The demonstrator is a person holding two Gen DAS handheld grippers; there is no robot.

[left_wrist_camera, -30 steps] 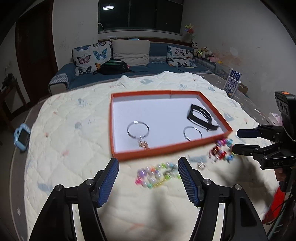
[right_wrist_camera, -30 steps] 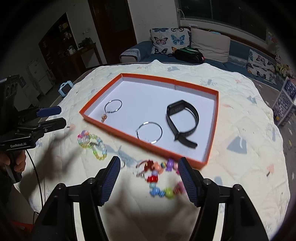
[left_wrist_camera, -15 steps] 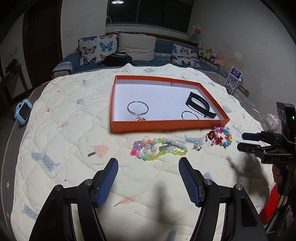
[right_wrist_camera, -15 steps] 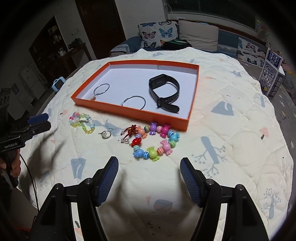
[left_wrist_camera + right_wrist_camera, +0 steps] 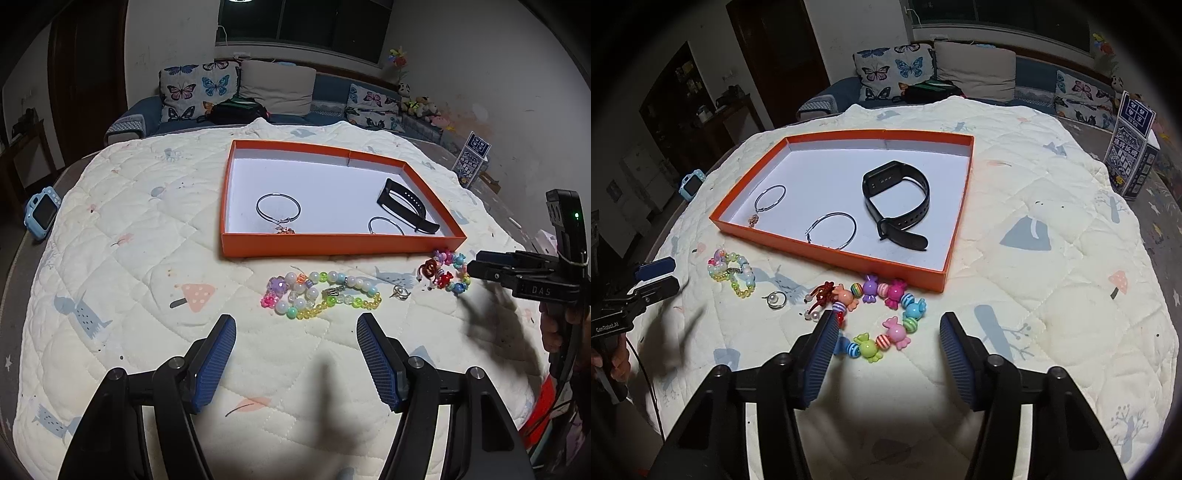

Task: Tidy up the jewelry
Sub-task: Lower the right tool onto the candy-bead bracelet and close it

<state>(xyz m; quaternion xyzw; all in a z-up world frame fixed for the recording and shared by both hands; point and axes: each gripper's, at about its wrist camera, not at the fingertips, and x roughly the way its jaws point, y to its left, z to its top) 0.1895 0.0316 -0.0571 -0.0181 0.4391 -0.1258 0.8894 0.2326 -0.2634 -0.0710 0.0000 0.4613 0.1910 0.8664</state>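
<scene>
- Left wrist view, nearest: the left gripper hangs over the quilt with its blue pads wide apart and nothing between them.
- Right wrist view, nearest: the right gripper has its pads apart; its jaws have just been closing. The candy-bead bracelet lies partly between them on the quilt, the left pad just beside its beads; whether it touches them cannot be told.
- Just beyond the left gripper lies the pastel bead bracelet, flat on the quilt.
- A small silver ring sits between the two bead bracelets, apart from both.
- Farther back stands the orange tray, the candy-bead bracelet just outside its near right corner.
- Inside the tray lie a bangle with a charm at the left, a plain bangle near the front wall, and a black watch band at the right.
- Beyond the quilt, a sofa with butterfly cushions.
</scene>
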